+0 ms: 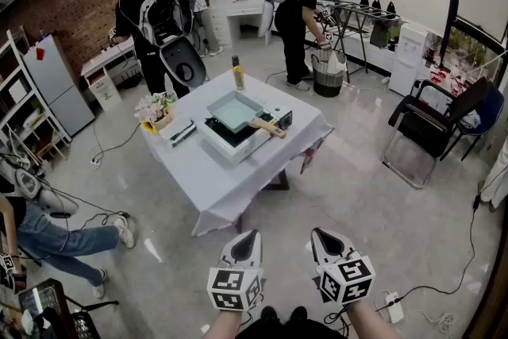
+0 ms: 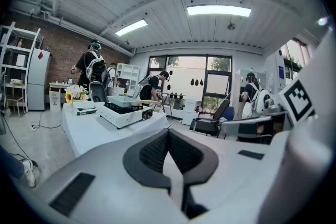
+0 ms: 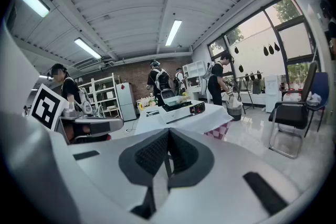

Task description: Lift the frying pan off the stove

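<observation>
A pale green square frying pan (image 1: 234,110) with a wooden handle (image 1: 266,127) sits on a white portable stove (image 1: 240,136) on the white-clothed table (image 1: 230,179). The pan (image 2: 122,100) and stove (image 2: 126,114) also show small and far in the left gripper view, and the stove (image 3: 181,108) in the right gripper view. Both grippers hang low over the floor, well short of the table. The left gripper (image 1: 252,235) is shut with nothing in it. The right gripper (image 1: 317,234) is shut and empty too.
On the table stand a bottle (image 1: 237,73), a flower box (image 1: 156,111) and a small flat box (image 1: 181,132). Several people stand behind the table. A black chair (image 1: 429,131) is at the right; cables (image 1: 444,274) and a seated person's legs (image 1: 71,242) lie on the floor.
</observation>
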